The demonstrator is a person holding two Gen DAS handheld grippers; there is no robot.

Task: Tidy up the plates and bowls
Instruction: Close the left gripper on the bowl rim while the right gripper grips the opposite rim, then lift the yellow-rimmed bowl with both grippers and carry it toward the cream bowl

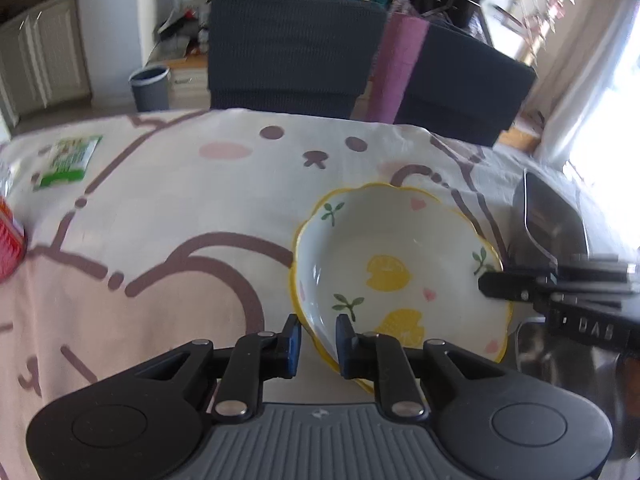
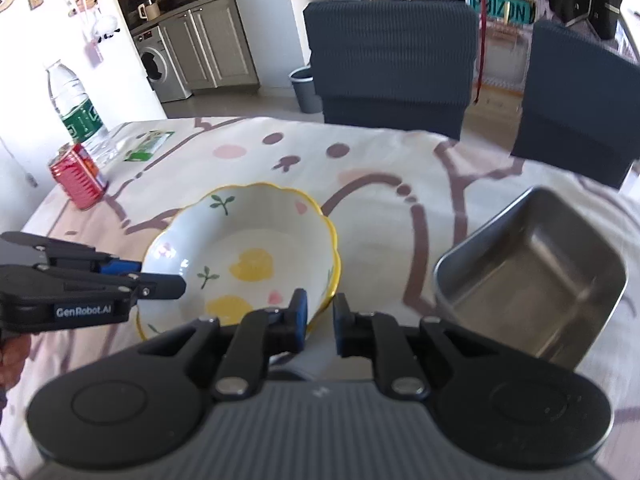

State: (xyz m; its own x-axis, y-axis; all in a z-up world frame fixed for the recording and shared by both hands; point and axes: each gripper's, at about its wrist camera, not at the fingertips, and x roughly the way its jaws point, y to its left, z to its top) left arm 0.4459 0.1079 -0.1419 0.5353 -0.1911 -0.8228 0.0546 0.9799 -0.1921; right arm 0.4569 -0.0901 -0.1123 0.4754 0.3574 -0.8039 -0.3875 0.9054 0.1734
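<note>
Left wrist view: the left gripper (image 1: 318,344) straddles the near-left rim of the scalloped bowl (image 1: 400,256), one blue pad outside the wall and one inside, and the pads look pressed on the rim, though the wide-angle lens makes the contact hard to judge. The bowl is white with a yellow edge, yellow fruit prints, green sprigs and small pink hearts. It sits on the tablecloth (image 1: 160,216), which carries a cartoon animal face in brown and pink. On the bowl's right side the right gripper (image 1: 486,286) reaches in from the frame edge, its black tips at the rim. Behind that tool lies a steel tray (image 1: 552,216), partly hidden. Further left on the cloth are a green packet (image 1: 66,162) and a red can (image 1: 10,236) at the frame edge. Beyond the table stand two dark chairs (image 1: 288,48) and a grey bin (image 1: 150,88) on the floor.

From the right wrist view, the right gripper (image 2: 320,316) likewise clamps the bowl (image 2: 240,248) at its near-right rim, one pad on each side of the wall. The left gripper (image 2: 160,280) meets the opposite rim. The steel tray (image 2: 532,264) rests just right of the bowl, apart from it. A water bottle (image 2: 76,108) stands at the far left beside the red can (image 2: 78,178).
</note>
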